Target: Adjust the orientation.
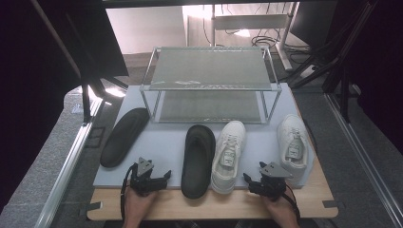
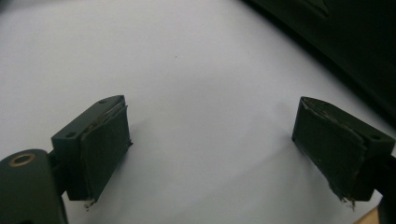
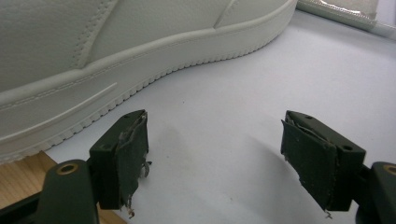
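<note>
Two white sneakers stand on the grey mat (image 1: 166, 142), one in the middle (image 1: 229, 154) and one at the right (image 1: 293, 145). A black slipper (image 1: 198, 159) lies just left of the middle sneaker, and a second black slipper (image 1: 124, 137) lies at the mat's left side. My left gripper (image 1: 165, 176) rests open at the mat's front edge, left of the middle slipper (image 2: 345, 42); its jaws (image 2: 210, 126) hold nothing. My right gripper (image 1: 248, 180) is open between the two sneakers, and the middle sneaker's side (image 3: 116, 42) lies close to its left jaw (image 3: 215, 135).
A two-tier metal shoe rack (image 1: 209, 83) stands at the back of the mat, both shelves bare; its lower edge (image 3: 345, 11) appears far ahead of the right gripper. A wooden table edge (image 1: 214, 206) runs along the front. Dark stands and cables surround the table.
</note>
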The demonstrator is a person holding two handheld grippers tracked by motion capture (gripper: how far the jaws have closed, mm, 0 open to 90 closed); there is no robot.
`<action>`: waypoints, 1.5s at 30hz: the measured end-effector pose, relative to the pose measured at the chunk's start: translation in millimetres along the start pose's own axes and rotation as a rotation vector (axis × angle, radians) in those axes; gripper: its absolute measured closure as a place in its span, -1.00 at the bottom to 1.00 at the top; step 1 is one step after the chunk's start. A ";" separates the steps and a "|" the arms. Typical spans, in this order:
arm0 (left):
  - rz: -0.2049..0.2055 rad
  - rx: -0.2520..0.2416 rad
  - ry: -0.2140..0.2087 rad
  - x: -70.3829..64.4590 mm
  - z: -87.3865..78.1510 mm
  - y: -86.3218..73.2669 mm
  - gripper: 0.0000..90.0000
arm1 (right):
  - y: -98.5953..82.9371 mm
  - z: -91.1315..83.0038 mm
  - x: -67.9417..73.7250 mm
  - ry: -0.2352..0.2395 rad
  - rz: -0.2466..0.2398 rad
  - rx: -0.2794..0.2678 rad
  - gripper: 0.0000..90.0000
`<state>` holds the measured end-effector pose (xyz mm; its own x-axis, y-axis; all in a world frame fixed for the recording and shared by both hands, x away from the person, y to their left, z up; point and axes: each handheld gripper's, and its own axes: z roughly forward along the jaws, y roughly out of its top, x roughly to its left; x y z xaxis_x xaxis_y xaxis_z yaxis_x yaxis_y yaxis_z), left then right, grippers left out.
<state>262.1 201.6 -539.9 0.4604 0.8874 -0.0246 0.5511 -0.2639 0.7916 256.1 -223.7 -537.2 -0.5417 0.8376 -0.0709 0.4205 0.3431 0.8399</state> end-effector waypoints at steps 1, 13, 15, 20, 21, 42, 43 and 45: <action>0.000 0.000 0.000 0.0 0.0 0.0 -0.73 | 0.0 0.0 0.0 0.000 0.000 0.000 -0.48; -0.001 -0.003 0.002 0.1 -0.1 -0.1 -0.73 | 0.0 0.0 0.1 -0.001 0.000 0.000 -0.48; 0.000 -0.003 0.002 0.1 -0.2 -0.1 -0.73 | 0.0 0.0 0.1 -0.001 0.000 0.000 -0.48; 0.007 -0.002 -0.007 0.8 -0.7 -0.5 -0.73 | 0.0 0.0 0.1 -0.001 0.000 0.000 -0.48; 0.007 -0.002 -0.009 1.1 -0.8 -0.5 -0.72 | 0.0 0.0 0.1 -0.001 0.000 0.000 -0.48; -0.023 -0.024 -0.008 15.4 -12.7 8.9 -0.53 | 0.1 0.1 0.1 -0.001 0.000 0.000 -0.48; -0.020 -0.020 -0.006 16.2 -12.7 9.3 -0.53 | 0.1 0.1 0.0 -0.001 -0.001 0.000 -0.48; -0.018 -0.013 -0.009 18.4 -12.8 10.2 -0.51 | 0.1 0.1 0.0 -0.001 -0.001 0.000 -0.48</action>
<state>267.3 220.1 -524.5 0.4566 0.8886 -0.0443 0.5500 -0.2428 0.7991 256.2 -223.7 -537.2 -0.5413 0.8377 -0.0729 0.4196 0.3442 0.8399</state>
